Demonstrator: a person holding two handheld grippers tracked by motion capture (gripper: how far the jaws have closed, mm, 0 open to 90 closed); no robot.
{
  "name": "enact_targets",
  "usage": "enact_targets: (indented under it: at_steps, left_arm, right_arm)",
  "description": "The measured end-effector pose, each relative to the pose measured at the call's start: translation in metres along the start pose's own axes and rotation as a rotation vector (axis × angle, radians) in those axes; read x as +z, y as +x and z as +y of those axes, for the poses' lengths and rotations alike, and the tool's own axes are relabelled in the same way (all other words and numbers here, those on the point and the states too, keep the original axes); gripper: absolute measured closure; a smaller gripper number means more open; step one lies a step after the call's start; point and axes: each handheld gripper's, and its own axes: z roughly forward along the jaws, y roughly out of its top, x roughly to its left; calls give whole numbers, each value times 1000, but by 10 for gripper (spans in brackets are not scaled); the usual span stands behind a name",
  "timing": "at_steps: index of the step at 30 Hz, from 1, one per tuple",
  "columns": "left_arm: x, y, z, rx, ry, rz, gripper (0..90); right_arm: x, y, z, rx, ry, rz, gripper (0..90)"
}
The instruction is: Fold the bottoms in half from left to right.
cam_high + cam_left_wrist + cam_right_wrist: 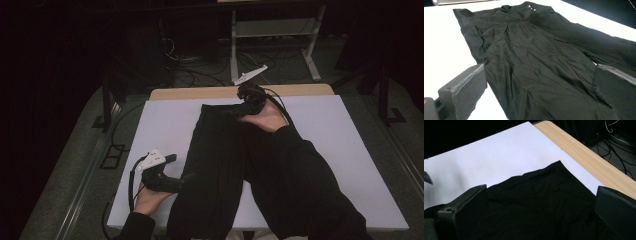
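On the white table, crumpled black garment

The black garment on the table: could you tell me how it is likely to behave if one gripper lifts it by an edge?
The black garment would probably hang limp: it lies flat and creased on the white table. It looks thin, so likely light. Pushed, it would probably bunch rather than slide whole.

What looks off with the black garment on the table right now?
Nothing damaged or spilled. The black garment lies lengthwise on the white table but is wrinkled, and its near end hangs over the table's front edge. Both tools, left and right, are open at its edges.
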Motion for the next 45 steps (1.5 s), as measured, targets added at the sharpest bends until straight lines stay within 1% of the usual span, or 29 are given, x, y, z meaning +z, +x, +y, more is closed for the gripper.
enact_targets:
  at_steps: [10, 15, 19, 24, 28, 34, 37, 39, 45]
  left_arm:
    - [0, 0, 0, -2, 1, -1, 0]
    - [0, -1, 0, -1, -1, -3, 0]
    - [-1, 0, 0, -5, -5, -4, 0]
    - [-1, 0, 0, -9, -9, -6, 0]
    - [-1, 0, 0, -7, -10, -6, 0]
    - [-1, 0, 0, -8, -13, -7, 0]
    - [-2, 0, 1, -8, -16, -7, 0]
    - [-2, 1, 1, -7, -18, -7, 0]
    - [-2, 1, 1, -7, -18, -8, 0]
  right_arm:
    - [13, -5, 10, 6, -2, -5, 0]
    - [24, -7, 11, 21, 7, -9, 0]
    - [32, -8, 12, 21, 2, -19, 0]
    - [43, -6, 16, 12, 0, -28, 0]
    - [53, -4, 20, 11, 6, -23, 0]
    - [67, 0, 22, 3, -2, -16, 0]
    - [75, 2, 21, 14, -4, -11, 0]
    - [80, 3, 20, 23, 3, -15, 0]
    - [99, 8, 14, 24, 19, -1, 0]
